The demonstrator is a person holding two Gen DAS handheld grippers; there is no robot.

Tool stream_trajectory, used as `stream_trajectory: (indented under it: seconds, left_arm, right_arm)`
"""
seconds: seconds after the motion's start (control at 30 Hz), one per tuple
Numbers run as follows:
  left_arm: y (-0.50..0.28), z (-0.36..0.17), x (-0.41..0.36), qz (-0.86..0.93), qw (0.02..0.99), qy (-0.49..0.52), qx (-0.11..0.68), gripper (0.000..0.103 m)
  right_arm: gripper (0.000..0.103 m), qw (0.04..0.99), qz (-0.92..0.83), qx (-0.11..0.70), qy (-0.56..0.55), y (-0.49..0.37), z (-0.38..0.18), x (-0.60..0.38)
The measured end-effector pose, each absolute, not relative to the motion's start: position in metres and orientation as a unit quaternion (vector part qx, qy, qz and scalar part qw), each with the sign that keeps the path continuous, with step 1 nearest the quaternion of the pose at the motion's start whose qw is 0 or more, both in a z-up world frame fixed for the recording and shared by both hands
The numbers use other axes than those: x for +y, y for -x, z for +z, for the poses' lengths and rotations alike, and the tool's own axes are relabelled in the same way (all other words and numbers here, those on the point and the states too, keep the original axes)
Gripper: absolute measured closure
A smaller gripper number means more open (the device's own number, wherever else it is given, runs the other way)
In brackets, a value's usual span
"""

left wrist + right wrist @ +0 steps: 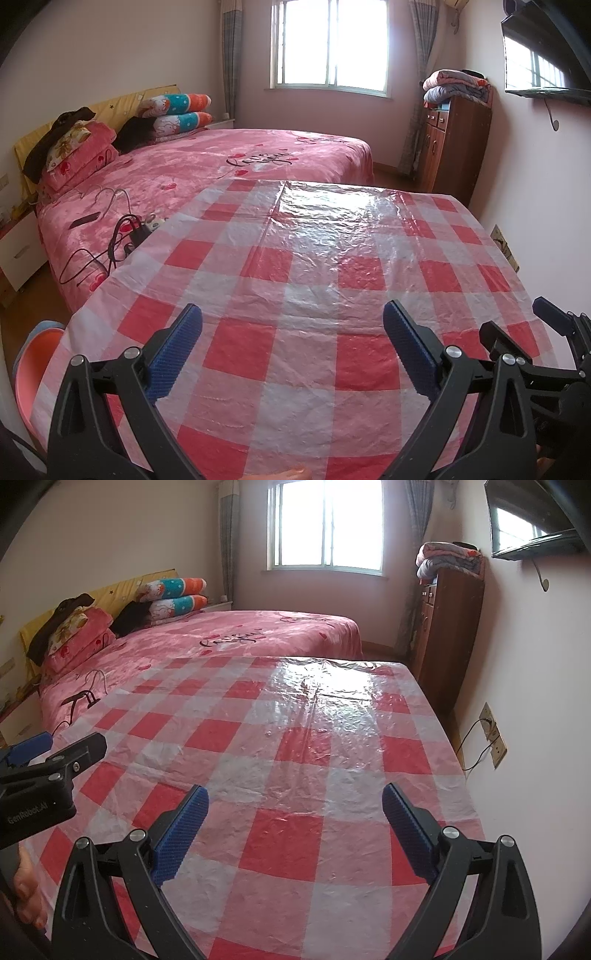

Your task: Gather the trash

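A table with a red-and-white checked plastic cloth [295, 258] fills both views; it also shows in the right wrist view [295, 757]. No trash shows on it. My left gripper [291, 317] is open and empty above the near part of the cloth. My right gripper [295, 801] is open and empty too, just to its right. The right gripper's fingers [550, 317] show at the right edge of the left wrist view. The left gripper's body [51, 771] shows at the left of the right wrist view.
A bed with a pink cover [221, 162] stands beyond the table, with pillows, cables and a power strip [140, 232] on it. A brown cabinet [454, 147] with folded blankets stands at the right wall. A pink bin [37, 362] sits at the table's left.
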State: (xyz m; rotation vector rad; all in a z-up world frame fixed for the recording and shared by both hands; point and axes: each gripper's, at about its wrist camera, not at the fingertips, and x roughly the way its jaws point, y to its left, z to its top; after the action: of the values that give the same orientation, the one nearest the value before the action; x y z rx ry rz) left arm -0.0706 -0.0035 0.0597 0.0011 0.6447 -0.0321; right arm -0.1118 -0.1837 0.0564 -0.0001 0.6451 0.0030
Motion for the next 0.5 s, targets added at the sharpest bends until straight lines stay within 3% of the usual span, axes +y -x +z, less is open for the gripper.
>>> stream_trajectory:
  seconds: [0.5]
  left_arm:
    - [0.0658, 0.0498, -0.0068, -0.02, 0.945, -0.004, 0.325, 0.004]
  right_arm:
    - [0.009, 0.944, 0.002, 0.331, -0.017, 0.1072, 0.0539, -0.1891]
